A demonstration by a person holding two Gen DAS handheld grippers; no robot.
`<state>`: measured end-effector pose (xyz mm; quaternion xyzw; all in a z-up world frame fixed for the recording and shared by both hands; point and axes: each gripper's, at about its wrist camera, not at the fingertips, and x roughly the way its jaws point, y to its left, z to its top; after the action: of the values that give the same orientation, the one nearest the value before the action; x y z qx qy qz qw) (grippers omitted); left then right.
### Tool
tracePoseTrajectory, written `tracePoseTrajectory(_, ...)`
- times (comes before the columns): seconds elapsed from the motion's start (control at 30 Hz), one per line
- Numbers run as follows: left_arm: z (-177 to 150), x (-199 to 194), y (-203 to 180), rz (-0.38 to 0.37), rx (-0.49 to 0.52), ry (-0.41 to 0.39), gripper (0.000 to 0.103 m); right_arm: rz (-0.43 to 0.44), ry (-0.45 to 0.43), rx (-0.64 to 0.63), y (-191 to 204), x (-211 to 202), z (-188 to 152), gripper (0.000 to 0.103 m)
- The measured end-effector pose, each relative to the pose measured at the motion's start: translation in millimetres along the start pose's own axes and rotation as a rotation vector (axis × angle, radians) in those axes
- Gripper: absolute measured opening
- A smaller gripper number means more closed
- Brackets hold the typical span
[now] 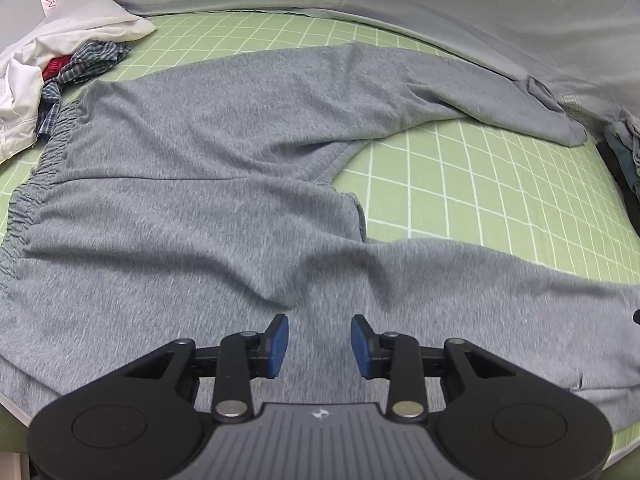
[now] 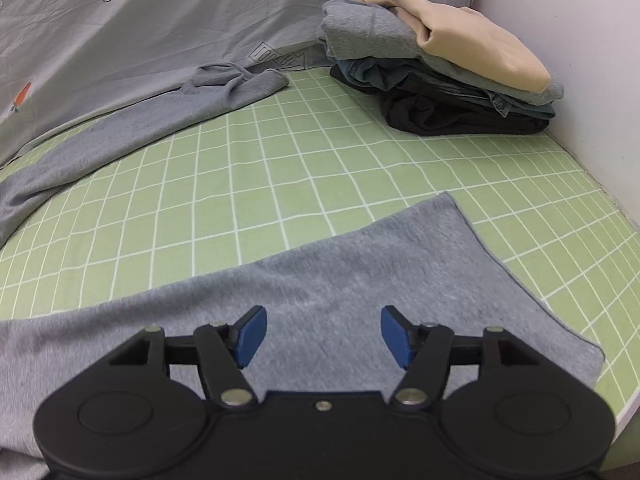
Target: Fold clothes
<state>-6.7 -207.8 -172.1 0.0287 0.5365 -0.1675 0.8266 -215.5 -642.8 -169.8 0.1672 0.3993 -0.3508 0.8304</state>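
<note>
Grey sweatpants (image 1: 208,168) lie spread flat on the green checked bed sheet (image 1: 460,184), waistband at the left, the two legs splayed apart to the right. My left gripper (image 1: 319,346) is open and empty, hovering over the near leg close to the crotch. In the right wrist view the near leg's cuff end (image 2: 360,264) lies under my right gripper (image 2: 323,336), which is open and empty. The far leg (image 2: 132,128) runs along the back by the grey quilt.
A heap of unfolded clothes, white, plaid and red (image 1: 48,76), sits at the back left. A stack of folded clothes (image 2: 436,68) stands in the back right corner against the wall (image 2: 592,80). A grey carrot-print quilt (image 2: 140,28) lines the back.
</note>
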Motion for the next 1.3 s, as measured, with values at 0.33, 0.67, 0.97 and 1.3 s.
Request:
tracePoseTrajectory(0.33, 61.7, 53.3, -22.5, 0.135, -0.018, 0.05, 0.057, -0.089, 0.009, 0.244, -39.2, 59.7, 48.5, 0.071)
tracePoseTrajectory(0.67, 67.1, 68.5, -15.1, 0.207, -0.083, 0.068, 0.075, -0.152, -0.006, 0.189, -40.2, 79.3, 55.2, 0.011)
tracePoseTrajectory(0.97, 75.6, 56.5, -8.2, 0.216, -0.117, 0.013, 0.004, -0.149, -0.048, 0.165, -42.8, 73.5, 61.2, 0.001)
tracePoseTrajectory(1.3, 125.0, -6.0, -20.7, 0.25, -0.03, -0.264, 0.004, -0.15, -0.216, 0.154, -35.5, 35.6, 96.7, 0.001)
